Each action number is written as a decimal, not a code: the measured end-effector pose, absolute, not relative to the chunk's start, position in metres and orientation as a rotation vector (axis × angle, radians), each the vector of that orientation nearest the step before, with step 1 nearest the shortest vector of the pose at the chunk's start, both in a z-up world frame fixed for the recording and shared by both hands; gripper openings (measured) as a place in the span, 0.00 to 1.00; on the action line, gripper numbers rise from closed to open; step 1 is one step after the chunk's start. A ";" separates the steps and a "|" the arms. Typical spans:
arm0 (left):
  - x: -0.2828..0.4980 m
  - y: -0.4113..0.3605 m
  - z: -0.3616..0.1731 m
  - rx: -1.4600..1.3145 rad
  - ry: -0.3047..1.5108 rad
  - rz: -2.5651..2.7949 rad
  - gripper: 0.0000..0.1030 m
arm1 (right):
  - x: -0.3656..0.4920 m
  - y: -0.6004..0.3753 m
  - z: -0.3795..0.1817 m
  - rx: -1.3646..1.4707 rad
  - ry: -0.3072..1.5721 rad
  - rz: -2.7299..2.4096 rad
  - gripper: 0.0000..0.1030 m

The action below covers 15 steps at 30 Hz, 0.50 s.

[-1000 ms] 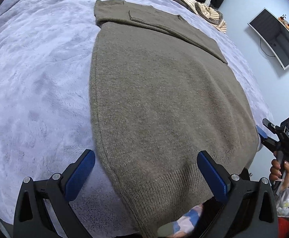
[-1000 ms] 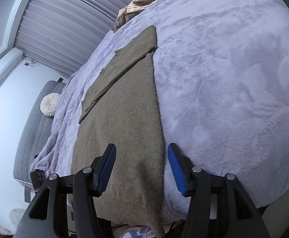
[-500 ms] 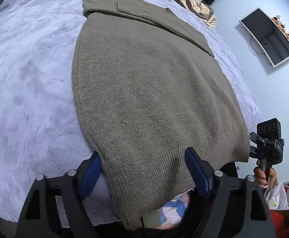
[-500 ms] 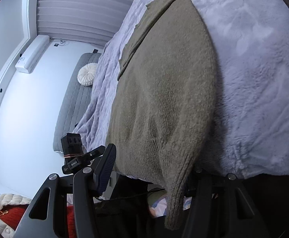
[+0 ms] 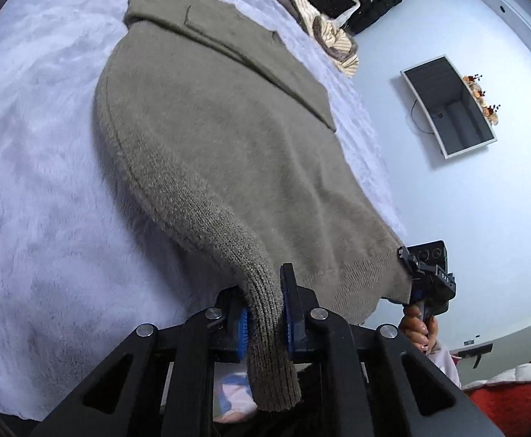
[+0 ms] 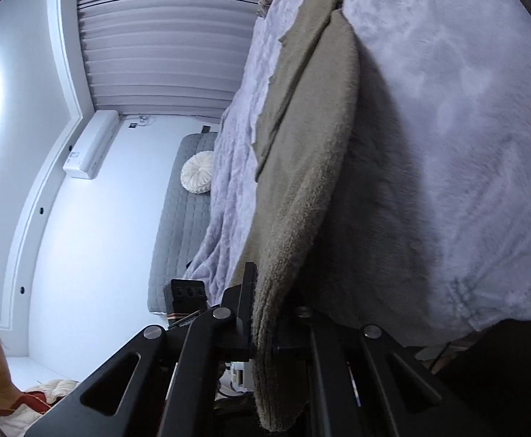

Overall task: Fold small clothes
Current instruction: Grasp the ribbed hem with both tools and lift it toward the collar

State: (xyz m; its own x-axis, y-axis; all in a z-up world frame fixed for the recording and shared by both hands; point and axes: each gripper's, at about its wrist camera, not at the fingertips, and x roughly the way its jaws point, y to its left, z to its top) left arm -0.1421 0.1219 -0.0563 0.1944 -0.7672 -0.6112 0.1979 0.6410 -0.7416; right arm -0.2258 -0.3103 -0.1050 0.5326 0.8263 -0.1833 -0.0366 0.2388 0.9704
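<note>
Spread across a pale fluffy bed point(image 5: 39, 218), an olive knit sweater point(image 5: 221, 153) lay flat with its sleeves folded over the chest and its ribbed hem at the near edge. Both hem corners were lifted: the left hand-held gripper point(image 5: 263, 313) had just closed its blue pads on one, the right hand-held gripper point(image 6: 265, 320) on the other. Beyond the bed, a dark screen point(image 5: 451, 105) hung on the wall.
</note>
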 end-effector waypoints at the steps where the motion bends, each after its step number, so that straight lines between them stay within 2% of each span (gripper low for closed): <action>1: -0.138 0.122 -0.049 -0.584 1.167 -0.731 0.16 | -0.219 -0.310 -0.098 1.192 0.805 0.716 0.06; 9: -0.077 0.131 0.013 -0.561 0.965 -0.684 0.16 | -0.153 -0.314 -0.041 1.131 0.689 0.815 0.06; 15: 0.003 0.123 0.029 -0.543 0.913 -0.624 0.16 | -0.080 -0.318 -0.009 1.068 0.664 0.828 0.06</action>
